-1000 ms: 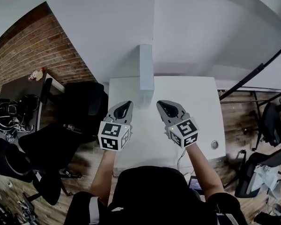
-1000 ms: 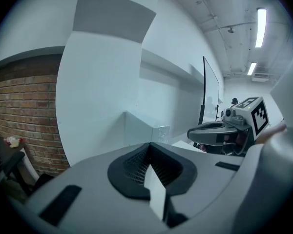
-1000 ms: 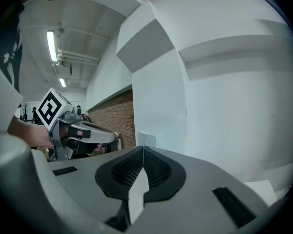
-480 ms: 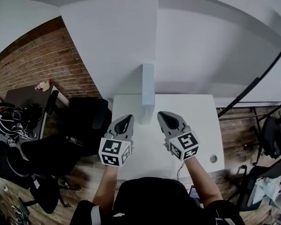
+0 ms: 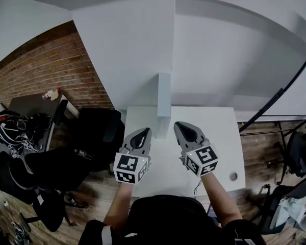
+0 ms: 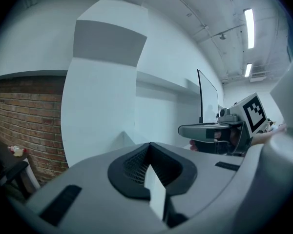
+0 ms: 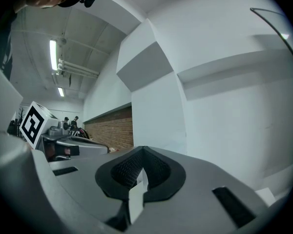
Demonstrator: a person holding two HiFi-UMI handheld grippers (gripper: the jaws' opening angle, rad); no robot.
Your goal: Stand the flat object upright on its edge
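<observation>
Jaws on left gripper (image 5: 142, 134) and right gripper (image 5: 182, 128) sit closed together, empty.

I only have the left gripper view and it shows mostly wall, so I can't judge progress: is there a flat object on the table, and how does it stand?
Observer: In the head view, a white slab stands upright on its edge at the far side of the white table.
Operator: Is either claw on it?
Observer: No. The left claw and the right claw hang short of it, one to each side, both apart from it.
Operator: Is the right claw carrying anything?
Observer: No. The right gripper view shows its jaws together with nothing between them.
</observation>
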